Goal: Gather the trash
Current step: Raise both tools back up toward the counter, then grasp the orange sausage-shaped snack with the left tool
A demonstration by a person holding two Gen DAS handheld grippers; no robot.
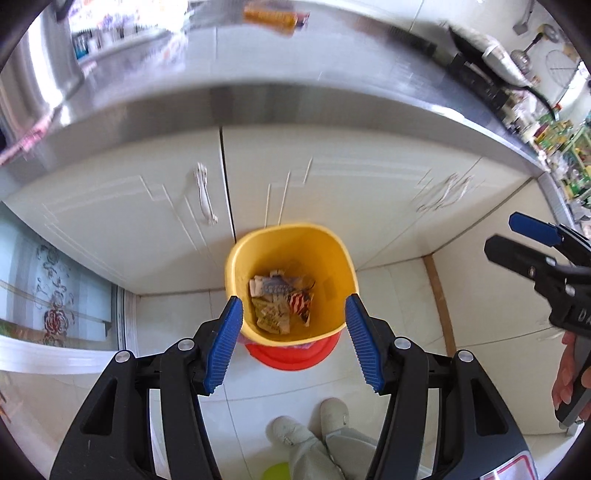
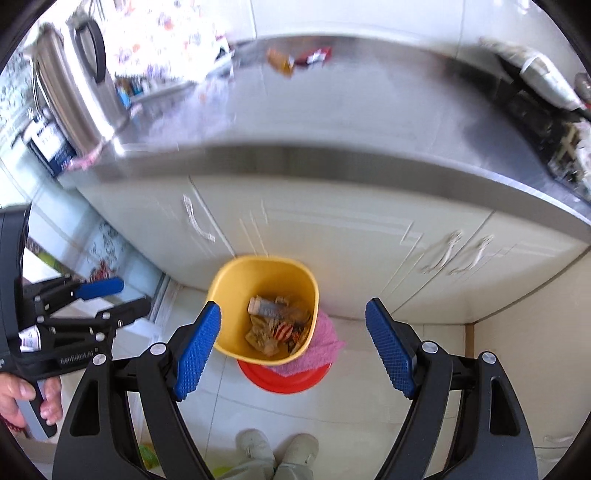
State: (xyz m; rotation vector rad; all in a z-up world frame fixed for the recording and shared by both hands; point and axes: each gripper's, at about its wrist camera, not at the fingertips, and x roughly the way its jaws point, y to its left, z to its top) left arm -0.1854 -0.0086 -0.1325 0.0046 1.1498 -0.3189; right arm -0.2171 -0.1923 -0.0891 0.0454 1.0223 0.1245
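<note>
A yellow trash bin (image 1: 332, 254) (image 2: 229, 288) stands on a red stool (image 1: 291, 356) (image 2: 284, 380) on the floor before the cabinets. It holds several crumpled wrappers (image 1: 280, 302) (image 2: 275, 325). My left gripper (image 1: 293, 339) (image 2: 118, 295) is open and empty above the bin. My right gripper (image 2: 295, 350) (image 1: 506, 236) is open and empty, also above the bin, to the right of the left one. Two wrappers, orange (image 2: 280, 61) (image 1: 271, 14) and red (image 2: 316, 57), lie at the back of the steel counter.
The steel counter (image 2: 332, 122) spans the view above white cabinet doors (image 1: 332, 192). A steel kettle (image 2: 74, 85) stands at its left, dark clutter (image 2: 546, 96) at its right. A pink cloth (image 2: 325, 339) lies under the bin. The person's feet (image 2: 277, 450) are below.
</note>
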